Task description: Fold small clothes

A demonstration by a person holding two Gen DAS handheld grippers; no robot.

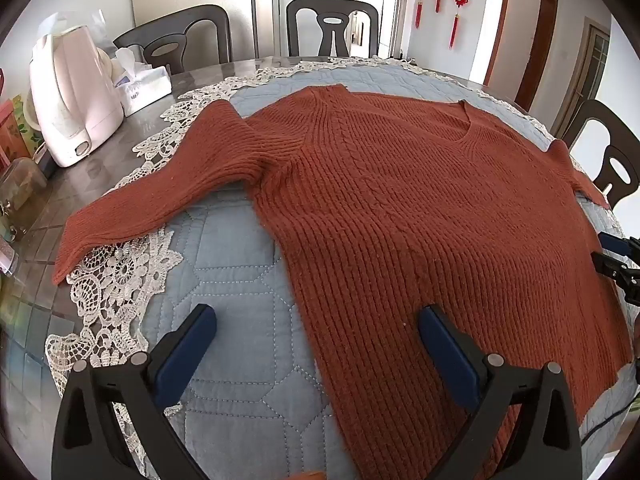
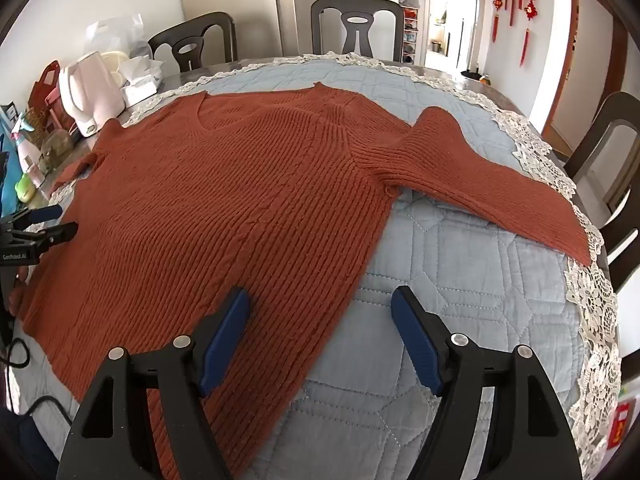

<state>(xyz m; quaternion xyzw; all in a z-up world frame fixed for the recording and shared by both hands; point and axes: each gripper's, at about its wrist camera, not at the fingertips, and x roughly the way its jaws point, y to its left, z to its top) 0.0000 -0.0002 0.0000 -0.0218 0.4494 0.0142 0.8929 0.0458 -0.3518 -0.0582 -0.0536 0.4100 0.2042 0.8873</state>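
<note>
Your sweater (image 1: 400,208) lies flat and unfolded, filling mid-frame; both sleeves remain spread. Your left gripper (image 1: 316,344) and right gripper (image 2: 320,328) gape empty: 0 folds made.

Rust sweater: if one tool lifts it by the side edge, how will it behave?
The rust sweater is likely floppy: it lies limp and flat on the quilted cloth, so the unlifted part should sag and drag. The chunky ribbed knit probably stretches under its own weight. Its sleeve trails out sideways and would likely dangle.
</note>
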